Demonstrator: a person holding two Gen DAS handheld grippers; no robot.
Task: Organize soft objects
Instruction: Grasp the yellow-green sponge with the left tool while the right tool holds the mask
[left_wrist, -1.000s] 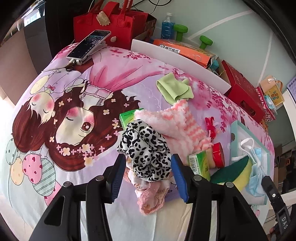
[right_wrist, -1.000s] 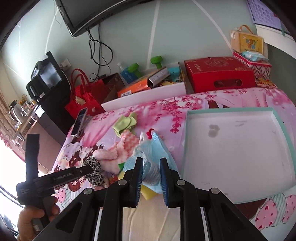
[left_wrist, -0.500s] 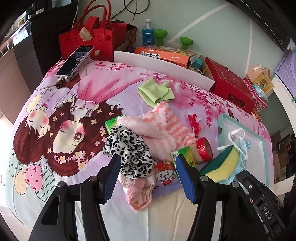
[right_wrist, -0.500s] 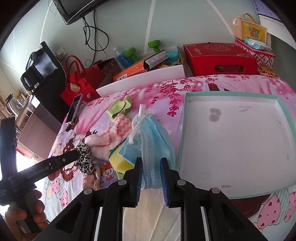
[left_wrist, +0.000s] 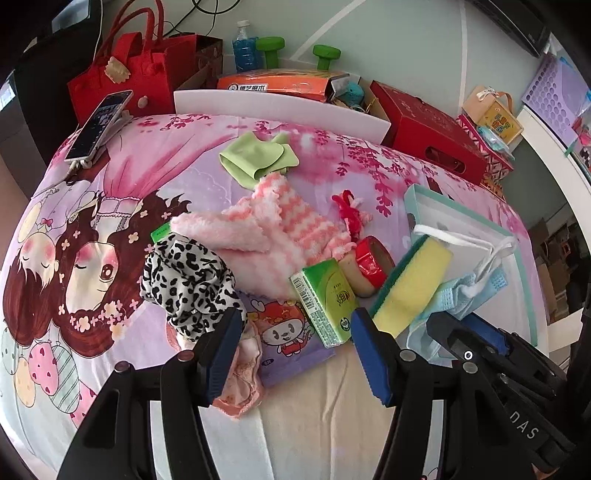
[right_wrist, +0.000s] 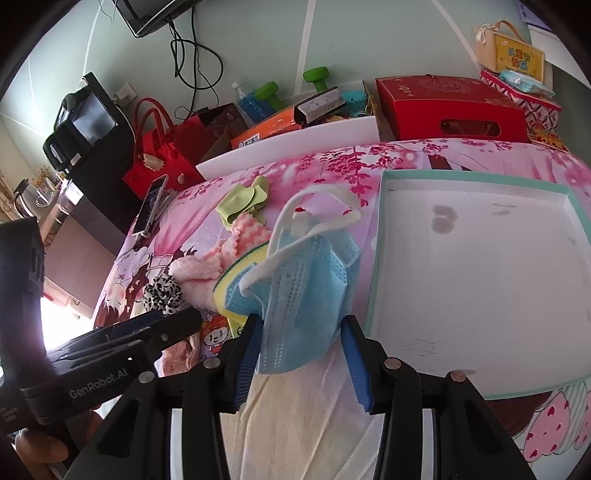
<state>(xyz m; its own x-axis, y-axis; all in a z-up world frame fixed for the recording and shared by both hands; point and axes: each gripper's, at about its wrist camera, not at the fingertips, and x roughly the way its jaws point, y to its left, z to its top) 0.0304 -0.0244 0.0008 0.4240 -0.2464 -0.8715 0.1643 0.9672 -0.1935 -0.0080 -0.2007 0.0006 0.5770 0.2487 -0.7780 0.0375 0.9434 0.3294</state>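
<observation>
Cartoon bedsheet (left_wrist: 110, 229), tool (right_wrist: 301, 354) — "GenRobot.AI" lettering

Both fisheye views look forward along their own tool fingers, low and close over the cartoon-print bed sheet (left_wrist: 110, 206), toward the wall. Both share the blue pleated face mask (right_wrist: 306, 291), yellow-green sponge (left_wrist: 413, 284) and teal-rimmed white tray (right_wrist: 376, 258).

Left gripper (left_wrist: 295, 343) fingers spread wide, right gripper (right_wrist: 301, 354) parted (blue pads)
</observation>
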